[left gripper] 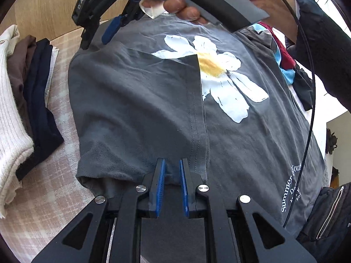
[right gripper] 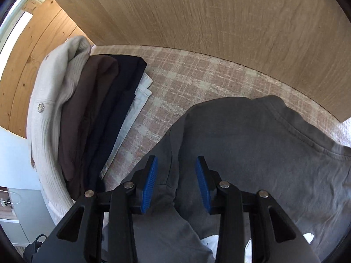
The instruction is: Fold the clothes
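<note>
A grey T-shirt (left gripper: 230, 131) with a white daisy print lies spread on the checked cloth; its left side and sleeve are folded over onto the front. My left gripper (left gripper: 172, 164) sits at the near edge of the fold, its blue pads a small gap apart with grey cloth between them. My right gripper (left gripper: 114, 25) shows at the top, over the shirt's collar end. In the right wrist view the right gripper (right gripper: 175, 166) is open, its fingers either side of a fold of the grey shirt (right gripper: 252, 144).
A stack of folded clothes (left gripper: 28, 100), cream, brown and navy, lies to the left; it also shows in the right wrist view (right gripper: 87, 114). A heap of unfolded clothes (left gripper: 285, 63) lies at the right. A wooden panel (right gripper: 197, 17) stands behind the checked cloth (right gripper: 186, 76).
</note>
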The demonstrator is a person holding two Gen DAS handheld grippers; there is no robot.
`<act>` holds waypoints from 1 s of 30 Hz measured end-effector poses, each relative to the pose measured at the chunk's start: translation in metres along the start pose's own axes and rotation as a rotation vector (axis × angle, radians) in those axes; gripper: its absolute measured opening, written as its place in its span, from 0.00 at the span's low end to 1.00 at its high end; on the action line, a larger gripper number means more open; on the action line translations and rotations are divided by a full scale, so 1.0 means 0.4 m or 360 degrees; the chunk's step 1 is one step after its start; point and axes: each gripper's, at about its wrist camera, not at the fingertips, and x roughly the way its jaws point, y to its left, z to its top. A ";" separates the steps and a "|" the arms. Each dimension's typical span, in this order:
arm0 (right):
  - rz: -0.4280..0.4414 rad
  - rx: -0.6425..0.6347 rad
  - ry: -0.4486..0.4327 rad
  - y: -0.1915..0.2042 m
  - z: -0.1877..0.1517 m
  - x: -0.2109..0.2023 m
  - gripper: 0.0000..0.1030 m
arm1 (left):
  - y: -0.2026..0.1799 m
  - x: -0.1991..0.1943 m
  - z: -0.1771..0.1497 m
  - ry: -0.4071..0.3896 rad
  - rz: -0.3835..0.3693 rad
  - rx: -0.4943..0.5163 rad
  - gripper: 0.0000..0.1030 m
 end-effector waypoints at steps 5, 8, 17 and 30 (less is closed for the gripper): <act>0.0051 -0.0038 0.0005 0.019 0.020 0.011 0.04 | 0.004 0.000 -0.004 -0.0010 -0.0014 0.0015 0.11; 0.0064 -0.0102 -0.0013 0.045 0.034 0.007 0.04 | -0.001 0.003 -0.007 -0.0022 -0.0008 0.0033 0.11; -0.0080 -0.0229 -0.0163 0.099 0.085 0.016 0.03 | 0.014 -0.011 -0.023 -0.0080 -0.0021 -0.0032 0.13; -0.0116 -0.0231 0.0064 0.007 0.021 0.019 0.20 | 0.050 -0.074 -0.074 -0.0123 0.0049 -0.0081 0.13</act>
